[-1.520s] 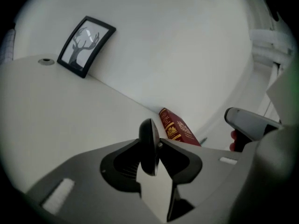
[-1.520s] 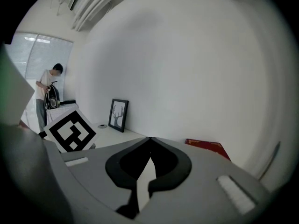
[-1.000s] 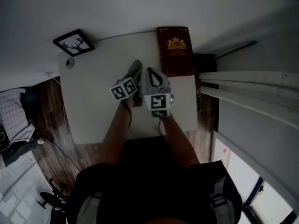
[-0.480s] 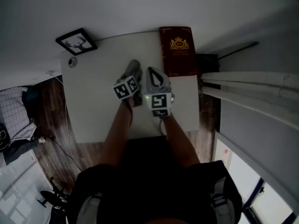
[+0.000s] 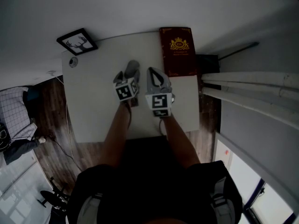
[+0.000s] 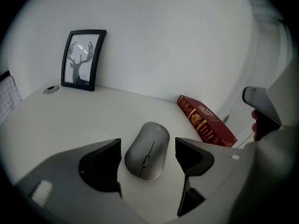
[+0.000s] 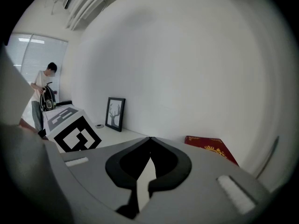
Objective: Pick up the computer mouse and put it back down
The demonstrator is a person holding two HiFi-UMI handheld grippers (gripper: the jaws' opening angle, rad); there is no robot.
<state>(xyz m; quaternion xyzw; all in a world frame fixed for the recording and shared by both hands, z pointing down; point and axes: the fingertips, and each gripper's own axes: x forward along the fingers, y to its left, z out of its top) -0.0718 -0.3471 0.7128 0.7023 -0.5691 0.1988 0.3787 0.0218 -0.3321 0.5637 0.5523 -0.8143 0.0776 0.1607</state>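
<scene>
Left gripper view tells us to keep the left gripper [image 6: 148, 144] centred and level as its jaws are opening, because the computer mouse [image 6: 147, 150], on the table [image 6: 70, 120] left of the red book [image 6: 205, 120], lies between the fingers [image 6: 103, 161] and touches neither, while the right gripper [image 7: 148, 160] is clenched on nothing

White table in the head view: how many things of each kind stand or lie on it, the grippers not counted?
Grey oval computer mouse: 1
Dark red hardcover book with gold crest: 1
Black-framed antler picture: 1
Small round grey disc: 1
Total: 4
</scene>
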